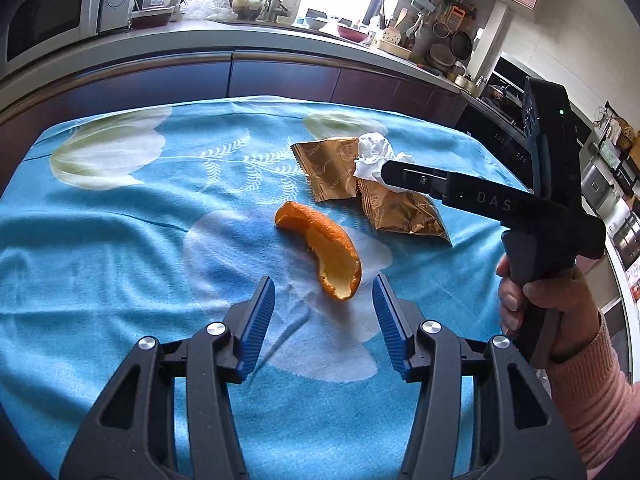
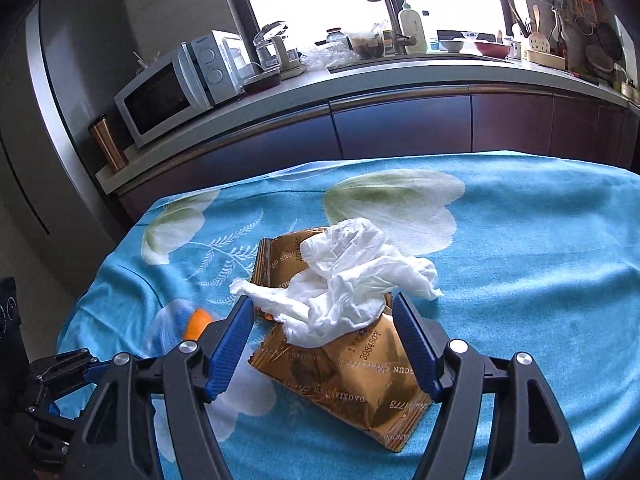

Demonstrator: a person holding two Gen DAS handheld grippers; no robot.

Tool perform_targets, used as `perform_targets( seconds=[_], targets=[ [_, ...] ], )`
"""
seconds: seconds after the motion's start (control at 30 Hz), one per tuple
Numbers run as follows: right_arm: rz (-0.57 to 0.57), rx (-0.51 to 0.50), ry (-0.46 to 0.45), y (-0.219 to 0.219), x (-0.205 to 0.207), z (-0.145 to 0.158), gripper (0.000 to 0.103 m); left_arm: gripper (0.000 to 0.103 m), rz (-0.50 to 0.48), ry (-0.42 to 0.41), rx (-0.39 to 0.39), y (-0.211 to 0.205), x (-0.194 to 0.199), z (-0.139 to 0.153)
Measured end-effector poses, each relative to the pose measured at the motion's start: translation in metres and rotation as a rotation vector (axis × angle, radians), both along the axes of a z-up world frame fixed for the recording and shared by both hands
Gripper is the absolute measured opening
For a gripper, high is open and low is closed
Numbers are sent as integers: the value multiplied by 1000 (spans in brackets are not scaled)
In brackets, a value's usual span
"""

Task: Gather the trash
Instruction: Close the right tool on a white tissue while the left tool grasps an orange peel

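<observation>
A curved orange peel (image 1: 320, 240) lies on the blue cloth, its near end just ahead of my left gripper (image 1: 324, 282), which is open and touches nothing. Behind it lie two gold snack wrappers (image 1: 328, 172) (image 1: 404, 212) with a crumpled white tissue (image 1: 374, 156) on top. My right gripper (image 2: 322, 302) is open, its blue pads either side of the tissue (image 2: 348, 280) and over the nearer wrapper (image 2: 352, 384); neither pad squeezes it. The farther wrapper (image 2: 280, 264) shows behind. The peel (image 2: 198, 322) peeks out left of the right gripper's left finger.
The table wears a blue floral cloth (image 1: 120, 240). A hand in a pink sleeve (image 1: 560, 312) holds the right gripper's handle. Behind the table runs a dark kitchen counter (image 2: 400, 80) with a microwave (image 2: 160, 100), a tap and dishes.
</observation>
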State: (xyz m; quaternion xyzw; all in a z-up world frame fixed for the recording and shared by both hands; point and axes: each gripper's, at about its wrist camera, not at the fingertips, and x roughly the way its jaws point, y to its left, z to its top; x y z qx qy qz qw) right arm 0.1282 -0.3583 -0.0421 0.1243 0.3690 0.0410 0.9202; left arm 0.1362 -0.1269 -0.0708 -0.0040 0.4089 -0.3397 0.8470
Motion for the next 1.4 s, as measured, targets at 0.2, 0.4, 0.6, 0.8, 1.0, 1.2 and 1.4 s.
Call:
perform_targets(
  seconds=[0.2, 0.4, 0.6, 0.8, 1.0, 1.2, 1.4],
  targets=[
    [6, 18, 19, -3, 7, -5, 54, 40, -4, 39, 10, -17, 12, -8],
    [7, 37, 23, -7, 6, -8, 29, 24, -18, 59, 14, -23, 15, -14],
    [17, 34, -3, -8, -1, -3, 9, 20, -8, 55, 16, -23, 17, -16],
    [24, 51, -46, -7, -14, 6, 8, 17, 4, 25, 23, -19, 12, -13],
    [40, 91, -94, -6, -27, 20, 8, 16, 15, 1, 17, -8, 3, -6],
    [82, 117, -128, 6, -39, 32, 8, 15, 46, -9, -8, 13, -1, 2],
    [138, 154, -146, 22, -49, 38, 8, 15, 76, -30, -17, 34, -8, 10]
  ],
)
